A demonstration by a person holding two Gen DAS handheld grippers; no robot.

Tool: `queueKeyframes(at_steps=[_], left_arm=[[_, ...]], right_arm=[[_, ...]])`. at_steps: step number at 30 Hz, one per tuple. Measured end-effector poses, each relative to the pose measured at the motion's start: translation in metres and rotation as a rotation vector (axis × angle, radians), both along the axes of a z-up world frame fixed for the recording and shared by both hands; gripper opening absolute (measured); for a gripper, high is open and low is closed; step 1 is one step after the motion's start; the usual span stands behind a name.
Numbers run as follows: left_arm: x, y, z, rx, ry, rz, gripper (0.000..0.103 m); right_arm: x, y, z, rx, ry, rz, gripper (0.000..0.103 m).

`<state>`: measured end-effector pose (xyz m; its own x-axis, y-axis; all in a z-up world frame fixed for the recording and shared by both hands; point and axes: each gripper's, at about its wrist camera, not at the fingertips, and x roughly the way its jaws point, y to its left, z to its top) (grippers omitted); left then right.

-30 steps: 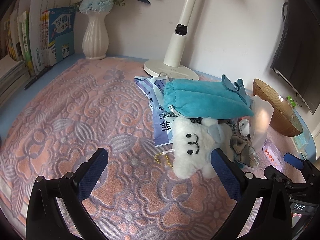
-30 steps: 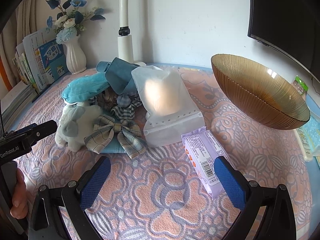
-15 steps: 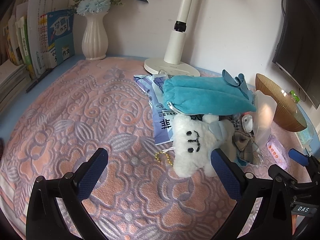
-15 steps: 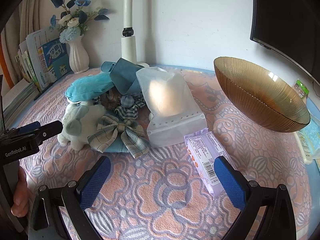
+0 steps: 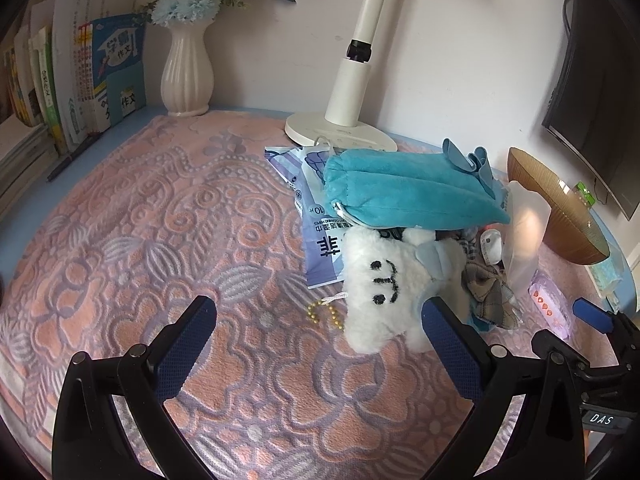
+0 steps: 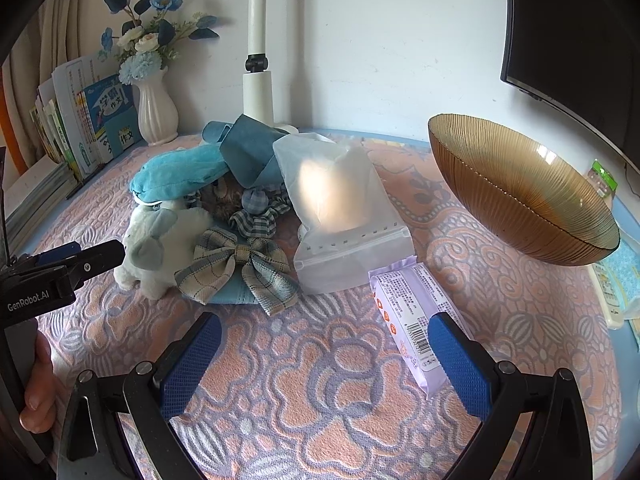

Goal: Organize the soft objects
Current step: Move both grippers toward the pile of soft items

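Note:
A pile of soft things lies on the patterned mat. A white plush toy with a bead chain lies at its front; it also shows in the right wrist view. Behind it is a teal plush pouch. A plaid bow and a plaid scrunchie lie beside a white tissue pack. My left gripper is open and empty, just in front of the plush toy. My right gripper is open and empty, in front of the bow.
A purple wipes pack lies by my right gripper. An amber glass bowl stands at the right. A white lamp base, a vase of flowers and books line the back. A blue mask packet lies under the pouch.
Both grippers have drawn back and up a little from the pile, so the objects look slightly farther off. Both stay open; nothing on the mat has moved.

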<state>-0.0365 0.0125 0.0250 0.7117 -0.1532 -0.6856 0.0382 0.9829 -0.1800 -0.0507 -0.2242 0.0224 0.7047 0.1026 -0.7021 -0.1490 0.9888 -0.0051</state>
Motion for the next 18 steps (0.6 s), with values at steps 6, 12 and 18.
queueKeyframes(at_steps=[6, 12, 18], left_arm=[[0.0006, 0.0014, -0.0008, -0.008, 0.001, -0.004, 0.102], [0.0023, 0.0004, -0.0028, -0.013, 0.013, -0.015, 0.102], [0.0024, -0.0008, -0.0036, -0.009, 0.017, -0.023, 0.102]], right_arm=[[-0.0004, 0.0014, -0.0003, -0.004, -0.001, -0.002, 0.103], [-0.0008, 0.0015, -0.0002, -0.003, -0.001, -0.003, 0.103], [-0.0017, 0.0015, 0.0002, -0.001, -0.005, -0.001, 0.103]])
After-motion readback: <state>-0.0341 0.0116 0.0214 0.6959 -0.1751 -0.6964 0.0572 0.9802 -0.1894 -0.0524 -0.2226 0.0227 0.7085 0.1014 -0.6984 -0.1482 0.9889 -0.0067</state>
